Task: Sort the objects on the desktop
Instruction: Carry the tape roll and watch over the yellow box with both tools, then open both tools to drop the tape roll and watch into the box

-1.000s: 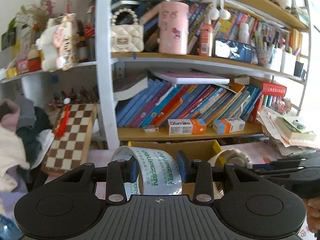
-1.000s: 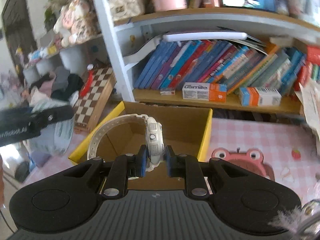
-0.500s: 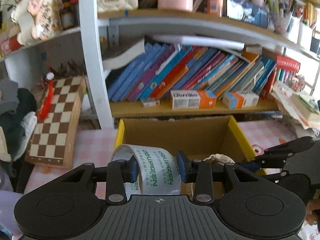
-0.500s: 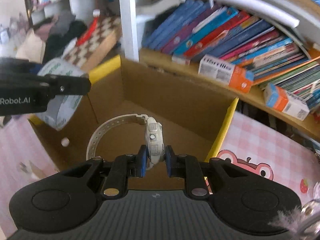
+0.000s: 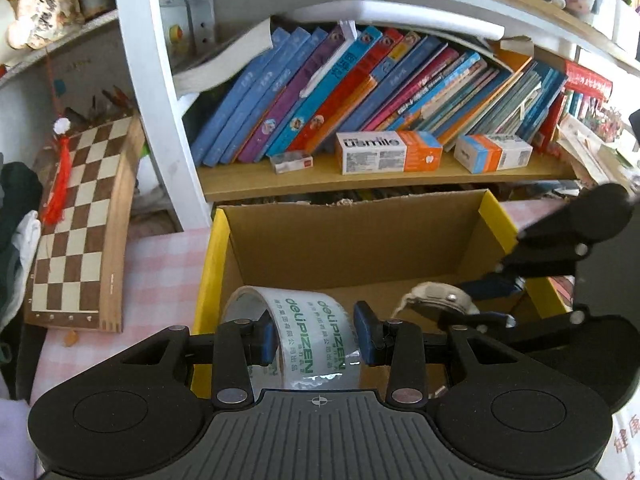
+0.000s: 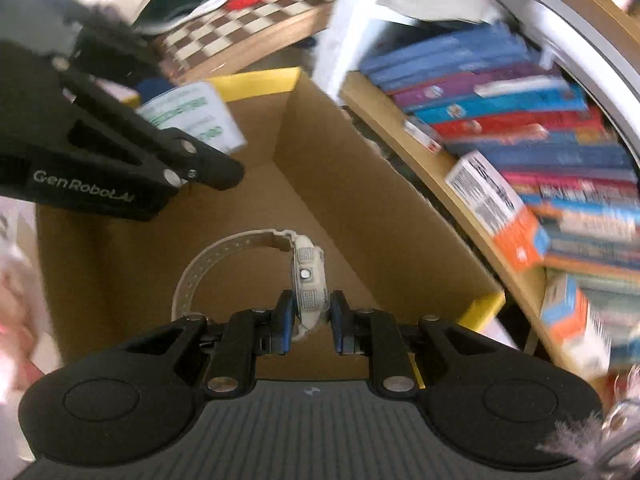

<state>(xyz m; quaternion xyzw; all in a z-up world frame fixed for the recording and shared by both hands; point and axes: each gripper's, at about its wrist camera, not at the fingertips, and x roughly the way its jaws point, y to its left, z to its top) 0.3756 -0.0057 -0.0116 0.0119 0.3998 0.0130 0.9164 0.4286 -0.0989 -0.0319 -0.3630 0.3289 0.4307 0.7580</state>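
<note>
Left gripper (image 5: 316, 338) is clamping the tape roll (image 5: 310, 336); right gripper (image 6: 309, 322) is pinching the watch (image 6: 308, 280) by its case — both hovering inside the cardboard box (image 5: 360, 240). Risk: the grippers are crowding each other, so a release could snag the strap. Both are angling downward.

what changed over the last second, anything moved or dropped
Both grippers came forward and down over the cardboard box. The left gripper still clamps the tape roll; the right gripper still clamps the white watch. Nothing released; box, books and chessboard stayed put.
</note>
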